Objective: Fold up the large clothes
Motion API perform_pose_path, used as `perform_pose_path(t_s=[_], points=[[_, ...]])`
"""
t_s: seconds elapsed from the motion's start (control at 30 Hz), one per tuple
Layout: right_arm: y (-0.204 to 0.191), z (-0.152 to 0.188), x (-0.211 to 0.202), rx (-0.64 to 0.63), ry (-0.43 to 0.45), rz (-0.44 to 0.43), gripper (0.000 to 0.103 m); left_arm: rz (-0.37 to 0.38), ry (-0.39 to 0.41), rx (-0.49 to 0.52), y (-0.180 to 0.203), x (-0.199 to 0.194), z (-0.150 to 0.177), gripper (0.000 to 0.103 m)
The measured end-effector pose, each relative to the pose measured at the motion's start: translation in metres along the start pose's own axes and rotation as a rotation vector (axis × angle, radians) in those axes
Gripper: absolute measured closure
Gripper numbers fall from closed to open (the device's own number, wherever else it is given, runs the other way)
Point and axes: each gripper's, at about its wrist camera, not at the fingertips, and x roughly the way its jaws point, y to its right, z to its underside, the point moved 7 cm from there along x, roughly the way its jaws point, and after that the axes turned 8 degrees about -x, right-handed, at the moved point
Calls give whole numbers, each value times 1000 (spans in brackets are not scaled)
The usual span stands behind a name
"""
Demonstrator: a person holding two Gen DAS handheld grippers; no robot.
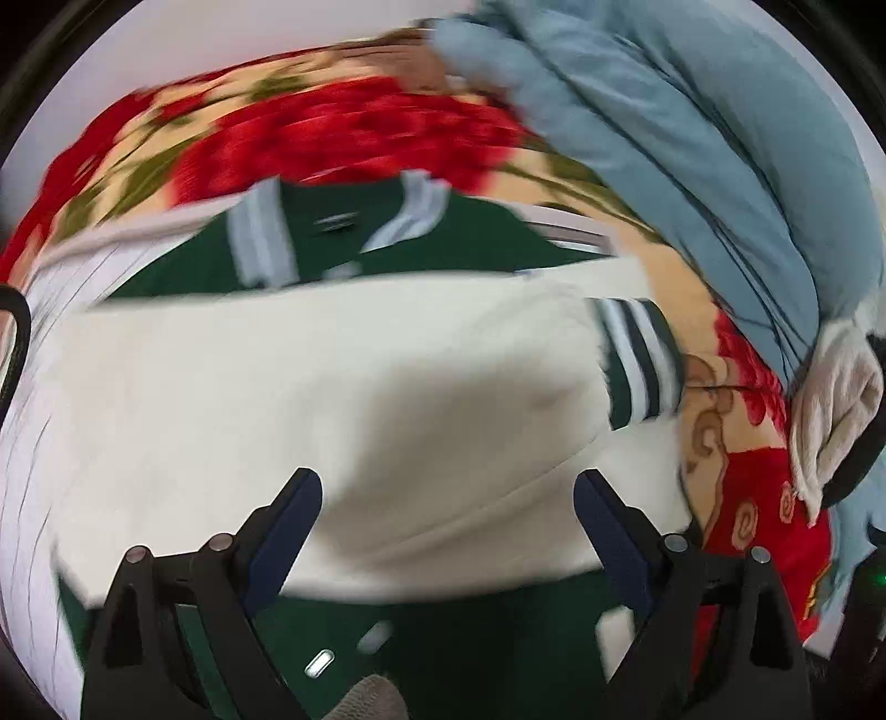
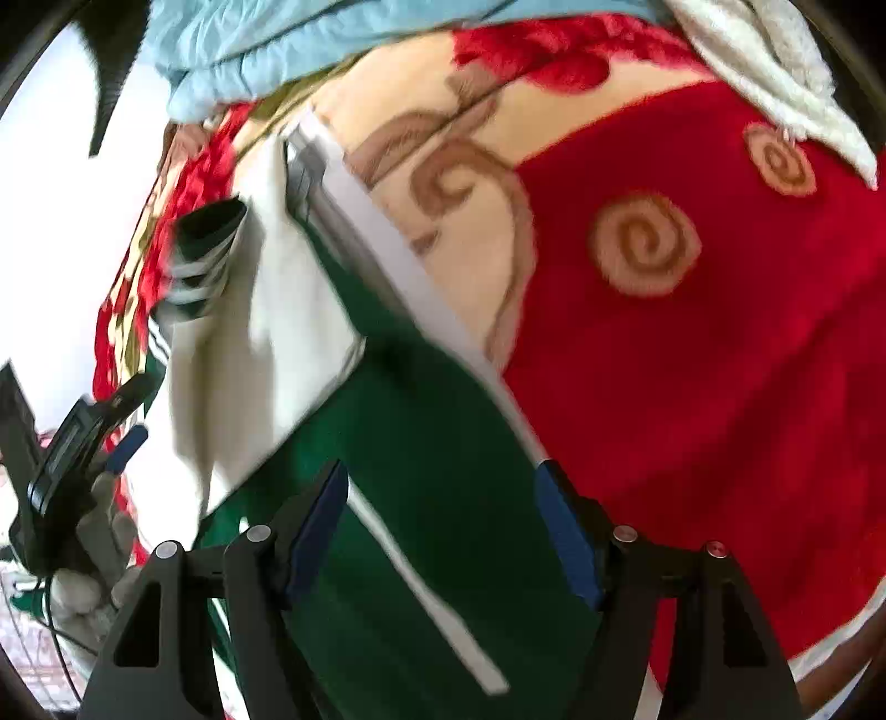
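A green jacket with cream sleeves lies on a red and cream floral blanket. One cream sleeve is folded across its body, its striped cuff to the right. My left gripper is open and empty just above this sleeve. In the right wrist view my right gripper is open and empty over the jacket's green body, beside the cream sleeve. The left gripper shows at the far left, held by a gloved hand.
A light blue quilt is heaped at the blanket's far right, with a cream fleece cloth beside it. The blue quilt and fleece cloth lie along the top of the right wrist view. The red blanket spreads to the right.
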Motion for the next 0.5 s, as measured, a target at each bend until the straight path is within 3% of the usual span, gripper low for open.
perform_pose_path(t_s=[0.1, 0.2, 0.27, 0.37, 0.43, 0.47, 0.5], points=[[-7, 16, 3, -39, -51, 4, 31, -132, 28, -73, -66, -28, 26, 10], [-6, 21, 10, -104, -73, 71, 31, -415, 35, -138, -163, -52, 63, 10], [-3, 25, 21, -131, -94, 118, 31, -539, -8, -190, -211, -46, 85, 10], [-3, 27, 43, -171, -116, 188, 31, -587, -106, -250, -257, -15, 105, 11], [-3, 31, 55, -192, -129, 241, 31, -578, -119, -232, -261, 7, 104, 11], [-3, 32, 59, -189, -132, 267, 31, -574, -121, -207, -259, 18, 102, 17], [-4, 32, 61, -178, -129, 283, 31, -556, -122, -188, -256, 28, 100, 44]])
